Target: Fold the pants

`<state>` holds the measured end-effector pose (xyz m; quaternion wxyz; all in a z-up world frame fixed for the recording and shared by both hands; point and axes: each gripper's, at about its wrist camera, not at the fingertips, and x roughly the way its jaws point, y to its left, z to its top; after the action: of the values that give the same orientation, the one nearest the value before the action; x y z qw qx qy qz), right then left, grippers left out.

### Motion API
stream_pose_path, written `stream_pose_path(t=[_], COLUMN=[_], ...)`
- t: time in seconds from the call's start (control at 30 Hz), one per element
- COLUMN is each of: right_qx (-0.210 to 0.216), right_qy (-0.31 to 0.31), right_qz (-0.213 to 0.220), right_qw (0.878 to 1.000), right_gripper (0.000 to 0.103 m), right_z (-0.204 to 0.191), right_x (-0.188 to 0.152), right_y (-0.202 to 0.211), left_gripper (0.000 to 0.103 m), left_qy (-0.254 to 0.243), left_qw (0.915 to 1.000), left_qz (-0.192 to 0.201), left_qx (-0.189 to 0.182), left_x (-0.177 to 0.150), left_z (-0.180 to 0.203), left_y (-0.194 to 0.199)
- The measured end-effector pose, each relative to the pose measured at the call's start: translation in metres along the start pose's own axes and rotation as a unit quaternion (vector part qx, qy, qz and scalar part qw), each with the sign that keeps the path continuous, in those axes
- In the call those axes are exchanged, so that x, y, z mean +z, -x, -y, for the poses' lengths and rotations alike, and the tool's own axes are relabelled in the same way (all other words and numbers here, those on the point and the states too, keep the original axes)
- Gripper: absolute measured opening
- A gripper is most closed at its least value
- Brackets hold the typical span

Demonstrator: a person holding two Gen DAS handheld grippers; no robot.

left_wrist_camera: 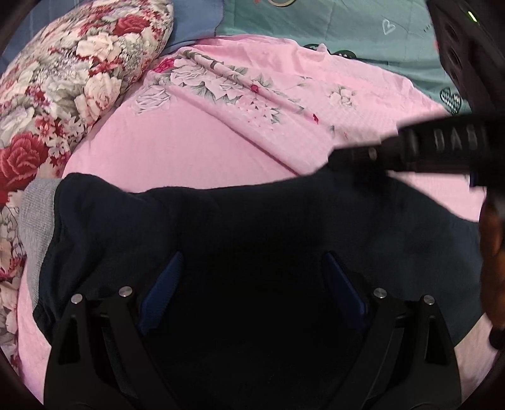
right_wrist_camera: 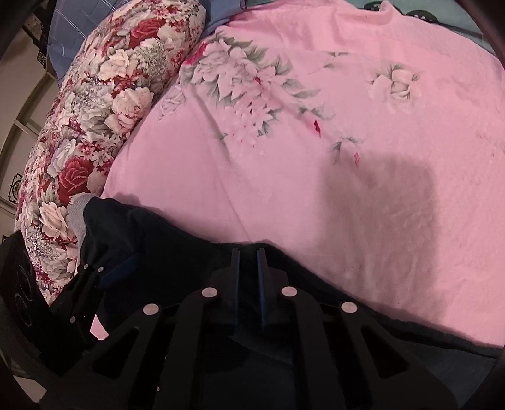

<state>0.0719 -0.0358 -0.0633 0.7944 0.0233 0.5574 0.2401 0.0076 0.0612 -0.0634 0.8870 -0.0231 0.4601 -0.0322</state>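
The dark navy pants (left_wrist_camera: 221,220) lie across the pink bed sheet (left_wrist_camera: 189,151), with a grey waistband (left_wrist_camera: 36,217) at their left end. My left gripper (left_wrist_camera: 252,261) is open, its blue-padded fingers spread wide just over the dark fabric. My right gripper (right_wrist_camera: 247,255) is shut on the far edge of the pants (right_wrist_camera: 176,243); it also shows in the left wrist view (left_wrist_camera: 341,157) at the right, at the cloth's edge. The left gripper shows at the left of the right wrist view (right_wrist_camera: 123,265).
A red and white floral pillow (left_wrist_camera: 63,88) lies at the left, against the waistband. A teal quilt with hearts (left_wrist_camera: 347,28) lies beyond the pink sheet. A blue pillow (right_wrist_camera: 72,34) sits at the far left.
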Motion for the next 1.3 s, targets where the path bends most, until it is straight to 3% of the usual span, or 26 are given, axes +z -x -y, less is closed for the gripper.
stream_pose_path(t=[0.07, 0.13, 0.2, 0.27, 0.3, 0.4, 0.5, 0.6, 0.7, 0.73, 0.77, 0.8, 0.83, 0.9, 0.93, 1.0, 1.07, 1.2, 1.23, 1.3], right_qx=[0.013, 0.008, -0.017, -0.082, -0.084, -0.03, -0.028, 0.02, -0.033, -0.02, -0.047, -0.106, -0.113, -0.032, -0.014, -0.005, -0.039, -0.041, -0.065, -0.153], right_qy=[-0.005, -0.001, 0.0, -0.004, -0.008, -0.035, 0.015, 0.041, 0.043, 0.028, -0.01, -0.044, -0.068, -0.076, -0.068, -0.046, -0.07, -0.138, -0.154, -0.185], right_qz=[0.029, 0.032, 0.033, 0.053, 0.05, 0.063, 0.071, 0.058, 0.032, 0.043, 0.057, 0.071, 0.088, 0.088, 0.085, 0.079, 0.06, 0.095, 0.106, 0.125], right_qw=[0.999, 0.999, 0.999, 0.995, 0.995, 0.997, 0.997, 0.997, 0.998, 0.998, 0.997, 0.991, 0.987, 0.993, 0.994, 0.996, 0.995, 0.985, 0.98, 0.963], right_gripper=[0.008, 0.006, 0.0, 0.0, 0.0, 0.004, 0.009, 0.009, 0.0, 0.0, 0.007, 0.008, 0.008, 0.008, 0.011, 0.035, 0.033, 0.012, 0.014, 0.018], right_z=[0.002, 0.004, 0.009, 0.021, 0.029, 0.048, 0.036, 0.023, 0.034, 0.047, 0.064, 0.078, 0.091, 0.094, 0.09, 0.084, 0.102, 0.157, 0.169, 0.193], right_x=[0.005, 0.013, 0.02, 0.027, 0.029, 0.022, -0.004, -0.023, -0.025, -0.024, -0.024, -0.027, -0.034, -0.051, -0.059, -0.079, -0.098, -0.116, -0.12, -0.129], right_y=[0.013, 0.01, -0.001, -0.008, -0.009, 0.014, 0.041, 0.041, 0.016, 0.017, 0.025, 0.035, 0.05, 0.066, 0.07, 0.077, 0.078, 0.107, 0.117, 0.139], left_gripper=[0.091, 0.091, 0.091, 0.091, 0.091, 0.091, 0.091, 0.091, 0.091, 0.091, 0.092, 0.094, 0.095, 0.095, 0.095, 0.096, 0.096, 0.094, 0.094, 0.094], left_qy=[-0.004, -0.004, -0.002, -0.002, -0.002, 0.002, 0.016, 0.021, 0.049, 0.049, 0.044, 0.04, 0.036, 0.044, 0.056, 0.06, 0.053, 0.093, 0.107, 0.099], left_qw=[1.0, 1.0, 1.0, 1.0, 1.0, 1.0, 0.9998, 0.9997, 0.9987, 0.9987, 0.9985, 0.9983, 0.9979, 0.9959, 0.9936, 0.9932, 0.9934, 0.9925, 0.9917, 0.9926], left_qz=[-0.003, -0.005, -0.003, -0.003, -0.002, -0.001, 0.001, -0.003, 0.002, 0.014, 0.026, 0.031, 0.032, 0.017, 0.005, -0.009, -0.016, -0.019, -0.016, 0.001], left_qx=[0.005, 0.003, 0.0, 0.003, 0.004, 0.002, -0.007, 0.008, 0.01, 0.008, 0.018, 0.03, 0.044, 0.077, 0.098, 0.099, 0.101, 0.077, 0.069, 0.07], left_x=[0.0, 0.0, 0.001, 0.002, 0.002, 0.003, 0.005, 0.01, 0.014, 0.015, 0.018, 0.021, 0.024, 0.029, 0.031, 0.032, 0.035, 0.043, 0.042, 0.038], left_z=[0.002, 0.0, -0.001, -0.001, 0.0, -0.001, -0.005, -0.009, -0.018, -0.019, -0.02, -0.02, -0.02, -0.026, -0.034, -0.042, -0.043, -0.058, -0.059, -0.05], left_y=[-0.002, -0.004, -0.003, -0.002, -0.002, 0.0, 0.001, 0.0, 0.016, 0.023, 0.03, 0.032, 0.031, 0.017, 0.005, -0.01, -0.016, -0.006, 0.0, 0.016])
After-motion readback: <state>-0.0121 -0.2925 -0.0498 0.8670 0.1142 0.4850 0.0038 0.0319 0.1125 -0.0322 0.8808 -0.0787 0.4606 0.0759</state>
